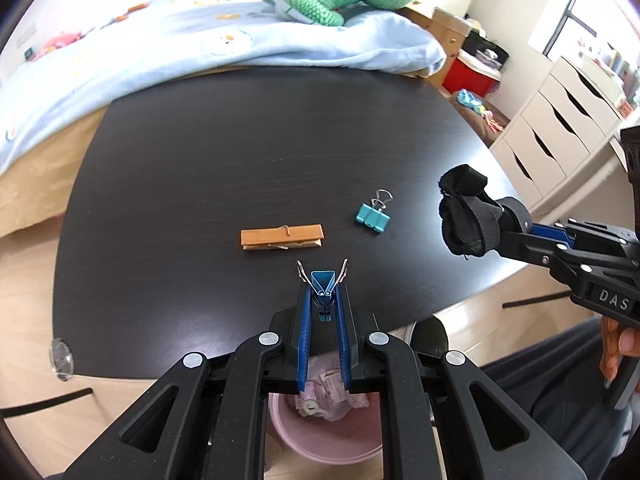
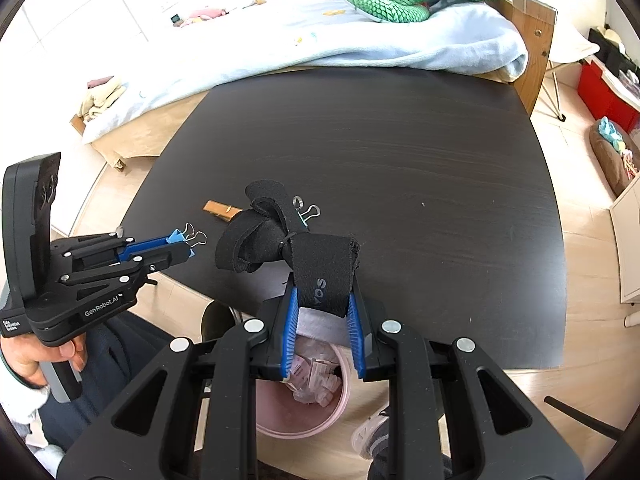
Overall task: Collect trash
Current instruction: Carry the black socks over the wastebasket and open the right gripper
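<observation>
The left gripper (image 1: pixel 322 280) pinches a blue binder clip (image 1: pixel 322 282); the right gripper (image 2: pixel 322 280) clamps a black strap (image 2: pixel 324 276); only the left view shows the teal clip (image 1: pixel 372 219) whole.

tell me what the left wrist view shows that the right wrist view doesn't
Only the left wrist view shows the white drawer unit and the whole teal binder clip lying on the table; the right wrist view shows just that clip's wire handles behind the strap. Only the right wrist view shows the "GenRobot.AI" label and folded clothes. Both show the black table, wooden clothespin, pink bin, blue binder clip in the left tongs and black strap in the right tongs.
</observation>
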Demonstrator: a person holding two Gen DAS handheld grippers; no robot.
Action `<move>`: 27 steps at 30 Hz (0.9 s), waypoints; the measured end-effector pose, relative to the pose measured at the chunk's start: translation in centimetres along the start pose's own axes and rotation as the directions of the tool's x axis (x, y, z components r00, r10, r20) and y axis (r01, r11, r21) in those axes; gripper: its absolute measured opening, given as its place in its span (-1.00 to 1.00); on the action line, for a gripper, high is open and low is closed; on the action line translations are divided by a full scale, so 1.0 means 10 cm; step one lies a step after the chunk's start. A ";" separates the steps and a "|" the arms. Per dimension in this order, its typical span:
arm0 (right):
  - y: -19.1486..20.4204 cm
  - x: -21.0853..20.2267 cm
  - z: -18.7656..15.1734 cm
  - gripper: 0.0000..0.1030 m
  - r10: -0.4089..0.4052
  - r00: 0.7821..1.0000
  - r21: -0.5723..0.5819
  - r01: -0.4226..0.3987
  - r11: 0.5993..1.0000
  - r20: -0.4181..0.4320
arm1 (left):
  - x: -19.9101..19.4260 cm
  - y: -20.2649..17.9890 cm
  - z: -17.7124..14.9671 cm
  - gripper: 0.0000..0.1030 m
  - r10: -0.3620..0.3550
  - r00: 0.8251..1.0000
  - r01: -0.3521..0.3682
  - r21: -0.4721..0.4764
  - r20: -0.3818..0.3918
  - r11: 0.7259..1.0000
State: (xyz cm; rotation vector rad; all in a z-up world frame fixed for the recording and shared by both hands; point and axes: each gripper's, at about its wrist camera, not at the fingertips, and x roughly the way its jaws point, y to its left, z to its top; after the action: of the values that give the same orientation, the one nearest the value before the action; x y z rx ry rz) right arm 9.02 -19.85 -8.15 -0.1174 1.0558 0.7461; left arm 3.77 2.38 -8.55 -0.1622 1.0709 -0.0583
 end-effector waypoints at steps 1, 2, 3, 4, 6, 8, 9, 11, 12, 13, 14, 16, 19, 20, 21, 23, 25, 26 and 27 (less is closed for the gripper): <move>0.03 -0.04 -0.03 -0.57 0.002 1.000 -0.005 -0.002 1.000 0.005 | -0.04 -0.01 -0.02 -0.77 -0.002 1.000 0.002 0.009 0.004 1.000; 0.06 -0.07 -0.05 -0.57 0.002 1.000 -0.010 -0.002 1.000 0.007 | -0.07 -0.02 -0.03 -0.77 -0.003 1.000 0.003 0.019 0.008 1.000; 0.08 -0.10 -0.07 -0.57 0.002 1.000 -0.017 -0.002 1.000 0.010 | -0.13 -0.04 -0.06 -0.77 0.001 1.000 -0.001 0.036 0.014 0.999; 0.11 -0.13 -0.10 -0.57 0.001 1.000 -0.024 0.000 1.000 0.012 | -0.17 -0.04 -0.09 -0.77 0.003 1.000 -0.003 0.047 0.017 0.999; 0.17 -0.20 -0.14 -0.57 0.000 1.000 -0.037 0.000 0.999 0.020 | -0.25 -0.06 -0.15 -0.77 0.001 1.000 -0.003 0.065 0.022 0.998; 0.23 -0.28 -0.18 -0.57 0.000 1.000 -0.050 0.001 0.999 0.029 | -0.33 -0.08 -0.21 -0.77 0.004 1.000 -0.006 0.080 0.030 0.997; 0.25 -0.31 -0.20 -0.57 0.000 0.999 -0.057 0.002 0.998 0.033 | -0.38 -0.09 -0.23 -0.77 0.002 0.999 -0.005 0.087 0.036 0.996; 0.32 -0.39 -0.24 -0.57 0.004 0.999 -0.072 -0.001 0.997 0.040 | -0.45 -0.09 -0.27 -0.77 0.001 0.999 -0.006 0.097 0.045 0.995; 0.36 -0.43 -0.26 -0.57 0.004 0.999 -0.081 -0.001 0.997 0.043 | -0.51 -0.10 -0.29 -0.77 0.000 0.999 -0.005 0.103 0.053 0.995; 0.39 -0.46 -0.28 -0.57 0.005 0.999 -0.090 -0.001 0.996 0.046 | -0.54 -0.10 -0.32 -0.77 -0.003 0.998 -0.003 0.106 0.056 0.994; 0.43 -0.50 -0.31 -0.57 0.008 0.999 -0.100 -0.003 0.995 0.048 | -0.57 -0.10 -0.34 -0.77 -0.006 0.998 0.000 0.109 0.060 0.994; 0.49 -0.55 -0.35 -0.57 0.012 0.999 -0.112 -0.006 0.994 0.052 | -0.64 -0.12 -0.37 -0.77 -0.012 0.998 0.004 0.118 0.066 0.993; 0.57 -0.62 -0.43 -0.57 0.014 0.998 -0.130 -0.006 0.991 0.055 | -0.76 -0.15 -0.45 -0.77 -0.022 0.997 0.012 0.128 0.078 0.992; 0.60 -0.64 -0.46 -0.57 0.016 0.998 -0.137 -0.008 0.991 0.054 | -0.79 -0.15 -0.46 -0.77 -0.027 0.996 0.016 0.130 0.082 0.991; 0.62 -0.65 -0.48 -0.57 0.017 0.998 -0.142 -0.009 0.990 0.052 | -0.83 -0.16 -0.49 -0.77 -0.029 0.996 0.017 0.134 0.087 0.991; 0.66 -0.66 -0.52 -0.57 0.015 0.999 -0.154 -0.007 0.988 0.048 | -0.89 -0.17 -0.52 -0.77 -0.031 0.995 0.017 0.141 0.094 0.990; 0.69 -0.66 -0.57 -0.57 0.015 0.999 -0.161 -0.008 0.987 0.041 | -0.94 -0.15 -0.55 -0.77 -0.033 0.994 0.019 0.141 0.100 0.990; 0.71 -0.65 -0.59 -0.57 0.017 0.999 -0.166 -0.011 0.986 0.034 | -0.97 -0.15 -0.57 -0.77 -0.033 0.994 0.018 0.139 0.103 0.990; 0.73 -0.64 -0.62 -0.57 0.017 1.000 -0.170 -0.012 0.985 0.027 | -0.99 -0.14 -0.58 -0.77 -0.034 0.994 0.019 0.135 0.105 0.991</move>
State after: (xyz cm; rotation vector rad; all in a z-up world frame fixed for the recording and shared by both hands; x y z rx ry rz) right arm -1.79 -20.23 -4.26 -0.2448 0.9664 0.8486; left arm -6.06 1.66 -2.46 -0.0576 0.9540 -0.1437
